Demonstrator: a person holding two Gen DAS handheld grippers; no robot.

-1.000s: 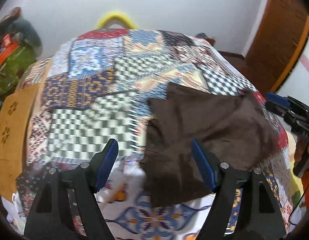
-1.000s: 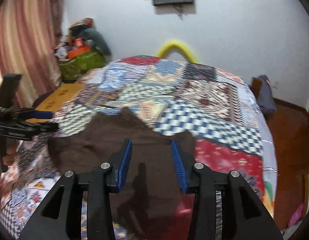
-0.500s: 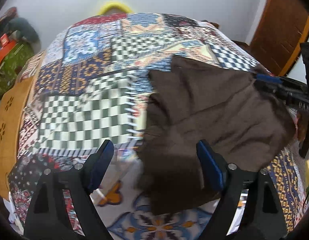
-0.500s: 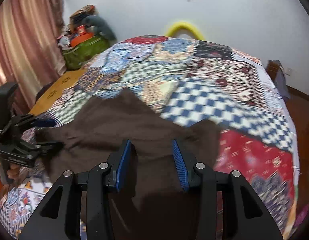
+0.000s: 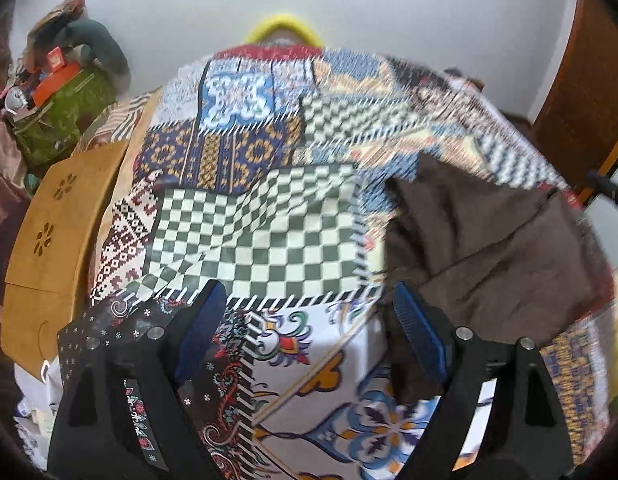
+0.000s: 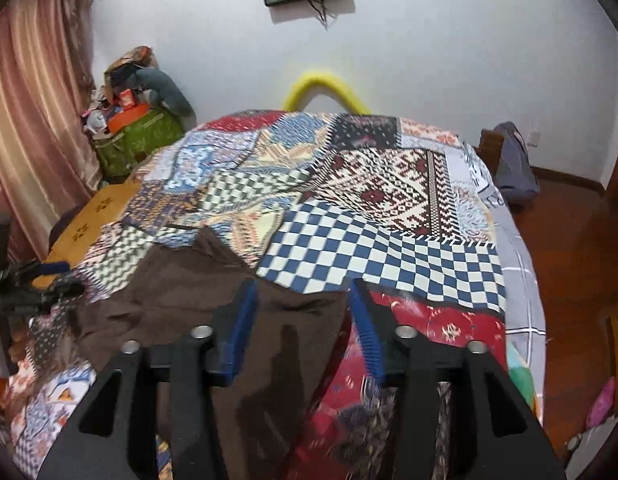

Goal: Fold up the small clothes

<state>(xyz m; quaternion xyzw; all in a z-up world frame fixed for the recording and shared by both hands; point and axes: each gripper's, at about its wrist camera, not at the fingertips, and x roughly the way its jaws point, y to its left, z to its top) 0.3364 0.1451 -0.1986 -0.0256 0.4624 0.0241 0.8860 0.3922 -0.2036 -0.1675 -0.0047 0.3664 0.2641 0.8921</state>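
Patchwork covers lay over the bed [image 6: 409,240], and the brown cloth [image 5: 489,248] lay flat on it. Both claws were wide and held nothing. The right claw [image 6: 301,320] hung right over the cloth, nearer than the left claw [image 5: 309,320].

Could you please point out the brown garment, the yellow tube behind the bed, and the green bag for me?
brown garment [image 5: 493,248]: left wrist view, on its flat middle panel.
yellow tube [image 6: 329,84]: right wrist view, top of its arch.
green bag [image 6: 141,140]: right wrist view, its front face.
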